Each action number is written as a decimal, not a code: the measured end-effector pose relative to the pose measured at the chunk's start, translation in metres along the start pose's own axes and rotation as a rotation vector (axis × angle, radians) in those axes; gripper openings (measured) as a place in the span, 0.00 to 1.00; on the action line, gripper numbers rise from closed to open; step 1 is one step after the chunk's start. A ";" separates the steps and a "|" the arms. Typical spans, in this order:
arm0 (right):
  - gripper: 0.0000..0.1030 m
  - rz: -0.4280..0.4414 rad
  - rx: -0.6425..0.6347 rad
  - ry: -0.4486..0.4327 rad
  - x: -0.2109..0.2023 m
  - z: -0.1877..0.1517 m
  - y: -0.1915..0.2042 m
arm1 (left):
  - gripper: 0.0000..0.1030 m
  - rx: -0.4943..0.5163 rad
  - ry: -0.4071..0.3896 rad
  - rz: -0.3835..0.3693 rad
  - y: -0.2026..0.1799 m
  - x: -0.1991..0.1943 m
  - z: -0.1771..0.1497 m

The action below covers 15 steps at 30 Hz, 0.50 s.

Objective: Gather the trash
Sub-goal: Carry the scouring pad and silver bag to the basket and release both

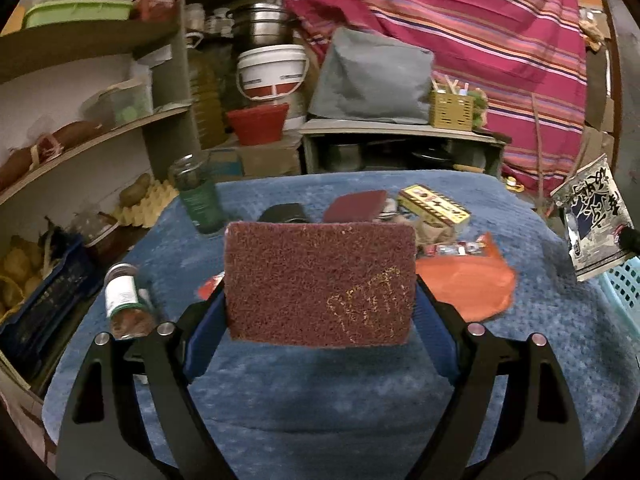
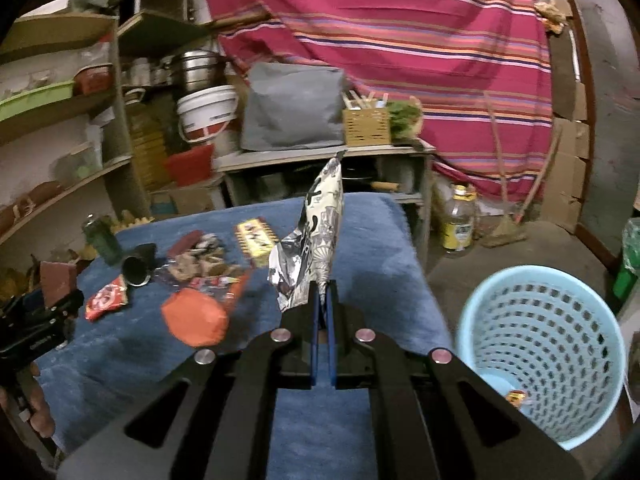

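My left gripper (image 1: pixel 320 320) is shut across a dark red scouring pad (image 1: pixel 320 280), which it holds upright above the blue-covered table (image 1: pixel 320 392). The right wrist view shows that same pad (image 2: pixel 56 280) at the far left edge. My right gripper (image 2: pixel 323 290) is shut on a black-and-white foil wrapper (image 2: pixel 320 220) that stands up from its tips over the table's right side. The left wrist view shows this wrapper (image 1: pixel 592 220) at the right. A light blue slotted basket (image 2: pixel 540 352) stands on the floor right of the table, with a small wrapper at its bottom.
On the table lie an orange wrapper (image 1: pixel 468 284), a yellow box (image 1: pixel 434 204), a red wrapper (image 2: pixel 106 300), a black cup (image 2: pixel 138 266), a green glass bottle (image 1: pixel 198 196) and a tipped spice jar (image 1: pixel 124 300). Shelves (image 1: pixel 80 148) stand at the left. A striped cloth (image 1: pixel 480 40) hangs behind.
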State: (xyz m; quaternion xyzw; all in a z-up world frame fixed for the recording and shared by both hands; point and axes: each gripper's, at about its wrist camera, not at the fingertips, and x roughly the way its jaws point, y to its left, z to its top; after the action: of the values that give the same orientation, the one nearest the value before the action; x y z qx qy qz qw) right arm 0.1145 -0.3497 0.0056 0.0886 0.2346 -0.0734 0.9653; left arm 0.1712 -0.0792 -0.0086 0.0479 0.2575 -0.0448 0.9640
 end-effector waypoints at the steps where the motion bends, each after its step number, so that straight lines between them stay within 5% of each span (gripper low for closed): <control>1: 0.04 -0.008 0.003 0.000 -0.001 0.000 -0.006 | 0.81 0.004 -0.001 -0.004 -0.004 0.000 0.000; 15: 0.04 -0.152 0.081 0.019 -0.027 -0.009 -0.123 | 0.81 0.069 -0.030 -0.085 -0.085 -0.009 0.005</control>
State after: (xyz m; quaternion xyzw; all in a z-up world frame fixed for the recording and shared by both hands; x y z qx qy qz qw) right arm 0.0642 -0.4650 -0.0068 0.1100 0.2469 -0.1550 0.9502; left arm 0.1567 -0.1632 -0.0061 0.0695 0.2434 -0.0952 0.9627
